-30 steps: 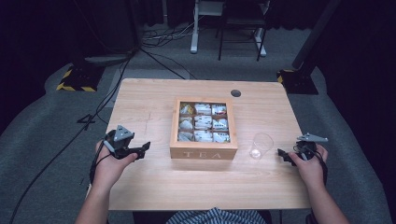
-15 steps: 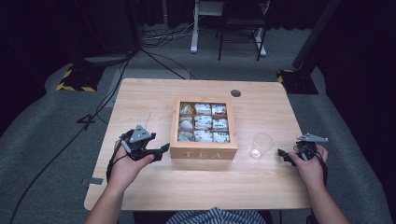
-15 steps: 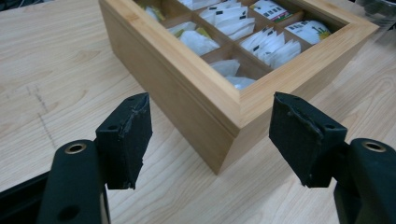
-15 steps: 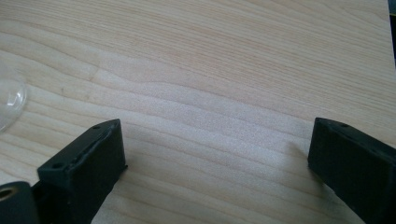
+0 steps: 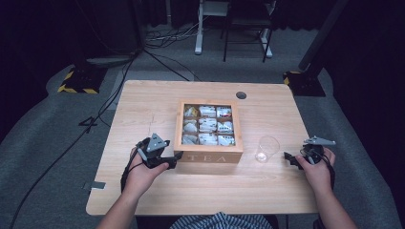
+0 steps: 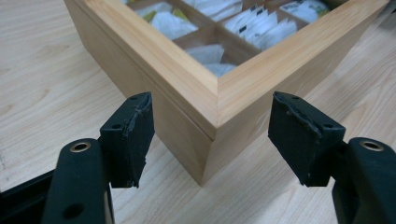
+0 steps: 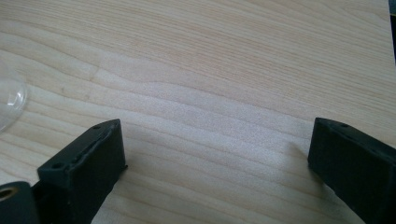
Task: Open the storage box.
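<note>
The left claw (image 6: 212,135) has just been closing, its jaws astride the near-left corner of the wooden tea box (image 5: 208,130) without touching it; the box sits mid-surface (image 5: 148,105); at 3 o'clock, past a clear cup (image 5: 266,149), the right claw (image 5: 292,160) rests wide apart.

One camera up high, one riding on each set of tongs.

The high one looks forward and down from the person's side, taking in the whole surface (image 5: 143,105) and the floor beyond. The left tongs (image 6: 212,135) camera sits low and very close, facing the near corner of the tea box (image 6: 205,100), the same corner the high view shows at the box's (image 5: 210,156) near left. The right tongs (image 7: 217,154) camera skims bare wood, the cup (image 7: 9,100) at its edge, shared with the high view's cup (image 5: 266,149).
</note>
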Demonstrator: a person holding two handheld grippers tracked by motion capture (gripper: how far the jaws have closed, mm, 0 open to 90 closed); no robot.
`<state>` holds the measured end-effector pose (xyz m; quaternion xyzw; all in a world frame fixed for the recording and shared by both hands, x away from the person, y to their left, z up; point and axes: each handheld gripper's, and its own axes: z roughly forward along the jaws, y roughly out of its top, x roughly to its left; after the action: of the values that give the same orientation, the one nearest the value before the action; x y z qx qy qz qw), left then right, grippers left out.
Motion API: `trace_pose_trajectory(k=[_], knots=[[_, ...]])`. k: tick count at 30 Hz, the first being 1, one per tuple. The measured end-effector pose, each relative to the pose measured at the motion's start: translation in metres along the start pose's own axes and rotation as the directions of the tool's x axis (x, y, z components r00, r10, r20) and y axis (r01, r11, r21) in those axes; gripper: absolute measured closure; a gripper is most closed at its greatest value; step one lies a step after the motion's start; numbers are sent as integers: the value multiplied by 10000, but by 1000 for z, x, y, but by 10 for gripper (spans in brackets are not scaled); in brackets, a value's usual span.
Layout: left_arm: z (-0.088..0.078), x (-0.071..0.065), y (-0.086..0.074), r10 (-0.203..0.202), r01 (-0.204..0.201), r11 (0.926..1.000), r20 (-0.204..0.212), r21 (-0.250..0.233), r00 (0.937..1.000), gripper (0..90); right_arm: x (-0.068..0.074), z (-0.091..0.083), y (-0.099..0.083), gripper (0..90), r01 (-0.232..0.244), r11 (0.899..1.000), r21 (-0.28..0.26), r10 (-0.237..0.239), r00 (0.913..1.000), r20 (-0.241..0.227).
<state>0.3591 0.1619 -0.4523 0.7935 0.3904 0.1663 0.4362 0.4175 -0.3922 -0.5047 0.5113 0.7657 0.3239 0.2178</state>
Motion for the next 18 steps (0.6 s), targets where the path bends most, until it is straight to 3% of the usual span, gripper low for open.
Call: trace_pose_trajectory(k=[7, 13, 18], knots=[[6, 2, -7, -104, 105, 9997, -63, 203, 9999, 373, 0, 0, 0, 40, 30, 10000, 5, -30, 10000, -45], [7, 0, -8, 56, -61, 9997, 201, 247, 9998, 485, 0, 0, 0, 40, 57, 10000, 2, -57, 10000, -65], [7, 0, -7, 88, -94, 9996, 222, 266, 9997, 512, 0, 0, 0, 40, 48, 10000, 12, -48, 10000, -75]])
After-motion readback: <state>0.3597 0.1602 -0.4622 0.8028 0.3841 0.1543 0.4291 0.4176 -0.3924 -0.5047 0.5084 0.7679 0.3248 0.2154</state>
